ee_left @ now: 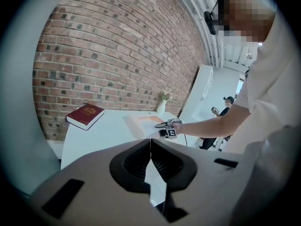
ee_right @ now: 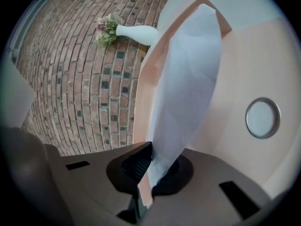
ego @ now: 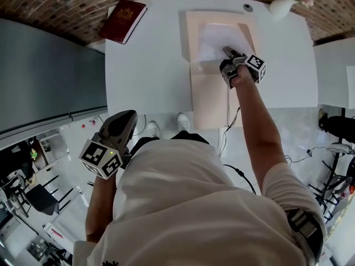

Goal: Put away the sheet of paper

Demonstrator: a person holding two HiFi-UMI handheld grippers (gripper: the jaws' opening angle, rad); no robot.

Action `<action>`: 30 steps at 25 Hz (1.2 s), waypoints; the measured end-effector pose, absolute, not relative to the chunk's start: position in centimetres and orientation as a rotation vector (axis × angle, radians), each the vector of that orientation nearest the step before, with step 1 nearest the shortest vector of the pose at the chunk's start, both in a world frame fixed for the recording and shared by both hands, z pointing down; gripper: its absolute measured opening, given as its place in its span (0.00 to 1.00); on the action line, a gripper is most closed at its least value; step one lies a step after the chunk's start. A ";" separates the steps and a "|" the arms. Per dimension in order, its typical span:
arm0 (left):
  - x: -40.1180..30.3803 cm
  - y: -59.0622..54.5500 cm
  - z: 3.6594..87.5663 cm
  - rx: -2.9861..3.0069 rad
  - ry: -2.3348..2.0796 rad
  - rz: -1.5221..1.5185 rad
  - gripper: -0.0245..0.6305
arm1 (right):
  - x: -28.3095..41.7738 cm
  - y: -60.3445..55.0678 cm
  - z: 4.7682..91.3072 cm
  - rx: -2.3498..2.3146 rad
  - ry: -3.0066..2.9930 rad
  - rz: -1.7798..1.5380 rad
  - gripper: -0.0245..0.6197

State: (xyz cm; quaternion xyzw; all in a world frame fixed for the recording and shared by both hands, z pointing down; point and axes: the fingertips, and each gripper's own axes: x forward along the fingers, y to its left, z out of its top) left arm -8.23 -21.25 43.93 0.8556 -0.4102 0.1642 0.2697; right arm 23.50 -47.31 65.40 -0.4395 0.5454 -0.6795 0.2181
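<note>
Pinching the sheet of paper [ego: 213, 42] in right gripper [ee_right: 149, 171] over open folder [ego: 213, 104]. Not tucked in yet, with left gripper [ee_left: 150, 150] closed, empty.

A white rectangular table [ego: 150, 71] stands against a red-brown brick wall [ego: 66, 4]. At the table's 11 o'clock corner lies a dark red hardcover book [ego: 123, 20] with a gold emblem. At 1 o'clock stands a white ceramic vase [ego: 282, 5] with pale flowers, and just beside it, toward 12 o'clock, a small round grey disc [ego: 248, 8]. Black cables [ego: 238, 173] lie on the floor at 5 o'clock.
</note>
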 end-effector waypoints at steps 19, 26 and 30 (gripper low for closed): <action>-9.5 -21.2 44.1 2.299 -1.118 0.417 0.07 | 23.2 -49.0 65.2 -1.373 1.570 -1.902 0.35; -9.7 -21.6 44.2 2.307 -1.088 0.389 0.07 | 23.9 -48.4 65.7 -1.521 1.566 -1.967 0.44; -10.1 -21.9 44.2 2.312 -1.069 0.367 0.07 | 23.8 -48.2 66.0 -1.609 1.561 -2.011 0.48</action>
